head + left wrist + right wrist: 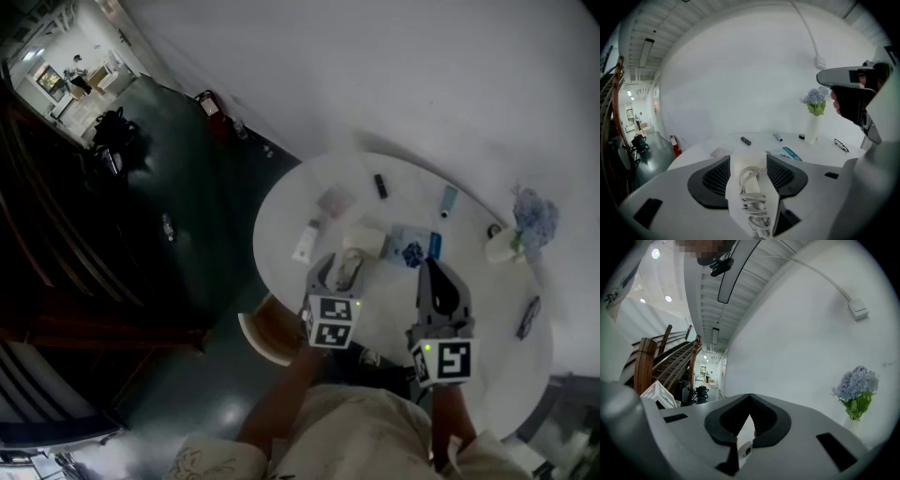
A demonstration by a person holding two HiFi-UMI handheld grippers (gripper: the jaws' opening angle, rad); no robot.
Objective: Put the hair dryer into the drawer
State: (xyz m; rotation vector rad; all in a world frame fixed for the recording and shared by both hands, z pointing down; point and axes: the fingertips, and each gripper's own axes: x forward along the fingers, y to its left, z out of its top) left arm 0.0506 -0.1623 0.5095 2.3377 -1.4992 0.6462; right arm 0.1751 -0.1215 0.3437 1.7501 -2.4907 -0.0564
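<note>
The white hair dryer (352, 262), its cord wound round the handle, lies on the round white table (300, 192) near the front edge. My left gripper (339, 274) points down at it with the jaws apart. In the left gripper view the hair dryer (751, 187) lies lengthwise between the two black pads (717, 176), and I see no pad pressing on it. My right gripper (429, 269) hovers level to the right of the dryer. Its jaws meet at the tip in the right gripper view, where the right gripper (749, 397) holds nothing. No drawer is in view.
On the table lie a blue booklet (412, 246), a white box (366, 239), a white pack (306, 244), a black marker (380, 186), a small tube (448, 200), glasses (528, 317) and a white vase of blue flowers (514, 246). A wooden chair (267, 328) stands at the table's near left.
</note>
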